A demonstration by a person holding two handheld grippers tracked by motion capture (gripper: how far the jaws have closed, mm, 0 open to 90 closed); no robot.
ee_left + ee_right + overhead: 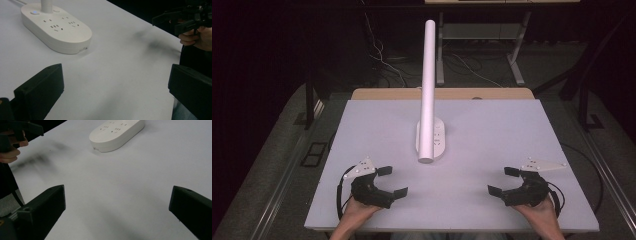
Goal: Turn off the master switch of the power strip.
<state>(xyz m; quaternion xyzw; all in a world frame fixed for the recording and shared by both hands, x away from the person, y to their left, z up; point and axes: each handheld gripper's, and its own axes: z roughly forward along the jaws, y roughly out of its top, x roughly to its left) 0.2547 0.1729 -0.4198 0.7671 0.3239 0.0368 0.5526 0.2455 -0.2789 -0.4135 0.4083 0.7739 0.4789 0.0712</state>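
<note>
Open claws [393, 181], socket base [438, 140] lengthwise away

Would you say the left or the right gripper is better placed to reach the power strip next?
Probably the left gripper: it sits somewhat nearer the power strip than the right gripper. Both are open and hold nothing.

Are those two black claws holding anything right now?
Nothing is held. The left gripper and right gripper both stand open over the table, apart from the white power strip.
</note>
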